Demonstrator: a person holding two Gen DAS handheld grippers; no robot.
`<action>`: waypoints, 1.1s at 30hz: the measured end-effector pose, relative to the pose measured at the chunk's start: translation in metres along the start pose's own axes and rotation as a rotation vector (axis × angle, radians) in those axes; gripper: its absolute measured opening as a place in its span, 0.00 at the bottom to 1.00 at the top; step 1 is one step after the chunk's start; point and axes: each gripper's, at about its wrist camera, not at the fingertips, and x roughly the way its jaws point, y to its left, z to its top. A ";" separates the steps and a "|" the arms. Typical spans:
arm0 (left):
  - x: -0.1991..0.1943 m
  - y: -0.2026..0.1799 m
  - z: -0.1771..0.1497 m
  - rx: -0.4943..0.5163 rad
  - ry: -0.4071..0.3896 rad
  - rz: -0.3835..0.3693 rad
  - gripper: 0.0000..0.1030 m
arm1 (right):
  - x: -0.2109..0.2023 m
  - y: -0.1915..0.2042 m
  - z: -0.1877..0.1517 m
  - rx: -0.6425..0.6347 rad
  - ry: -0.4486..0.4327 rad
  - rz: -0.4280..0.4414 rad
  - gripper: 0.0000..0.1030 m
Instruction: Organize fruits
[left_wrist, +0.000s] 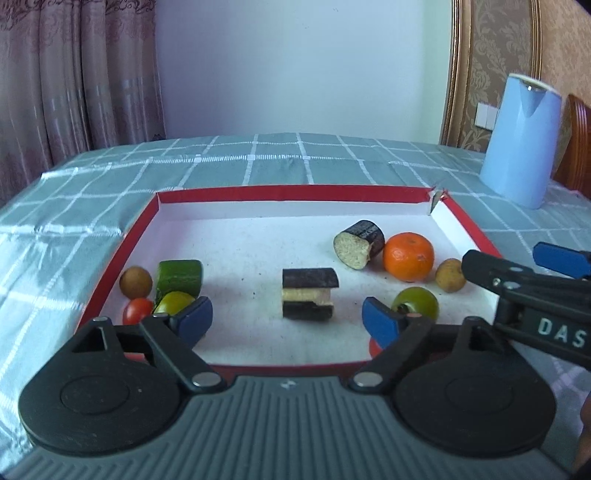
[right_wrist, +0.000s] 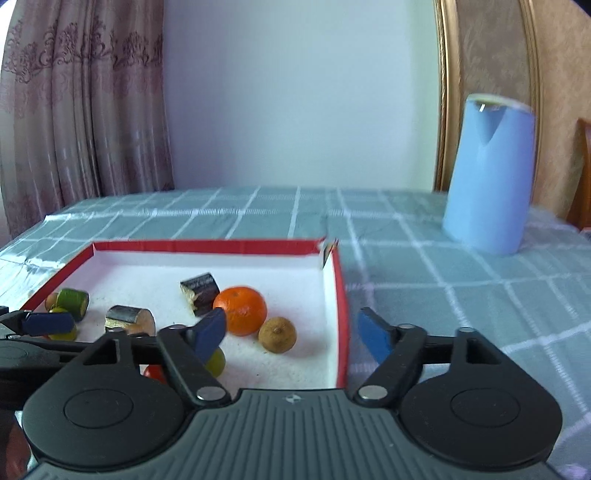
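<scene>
1. While you hold both tools at the tray's near edge, your left gripper (left_wrist: 286, 319) stands with its jaws wide apart and nothing between the pads; your right gripper (right_wrist: 291, 332) is likewise spread and empty, its left finger over the tray and its right finger outside the red wall.
2. Just beyond your left gripper, at 12 o'clock, lies a halved eggplant piece (left_wrist: 309, 293) on bare white floor. At its 1 o'clock, a round eggplant chunk (left_wrist: 359, 244) touches the orange (left_wrist: 408, 256); a brown longan (left_wrist: 450, 275) sits just beside the orange, and a green tomato (left_wrist: 415, 302) lies nearer you.
3. At 10 o'clock a second cluster crowds the left wall: another brown longan (left_wrist: 135, 282), a cucumber piece (left_wrist: 180, 276), a yellow-green tomato (left_wrist: 174, 302) and a red cherry tomato (left_wrist: 137, 311), closely packed.
4. Progress, as a judgement: all visible produce sits inside the red-rimmed tray (left_wrist: 295, 192), in two loose groups, but fruits and vegetables remain mixed, so sorting looks unfinished.
5. Room: the tray's centre and far half are open. Watch the low red walls, the torn far-right corner (left_wrist: 437, 199), and your two tools crossing at 3 o'clock. The checked tablecloth (right_wrist: 461, 295) to the right is bare up to the blue kettle (right_wrist: 487, 173), well apart.
</scene>
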 end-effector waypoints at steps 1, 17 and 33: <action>-0.002 0.001 -0.001 -0.007 -0.002 -0.005 0.88 | -0.004 -0.001 -0.001 0.009 -0.008 0.007 0.80; -0.052 0.014 -0.025 -0.042 -0.020 0.033 0.98 | -0.041 -0.003 -0.027 0.066 0.029 0.063 0.81; -0.087 0.010 -0.044 -0.006 -0.059 0.064 1.00 | -0.039 0.016 -0.044 -0.015 0.105 0.049 0.81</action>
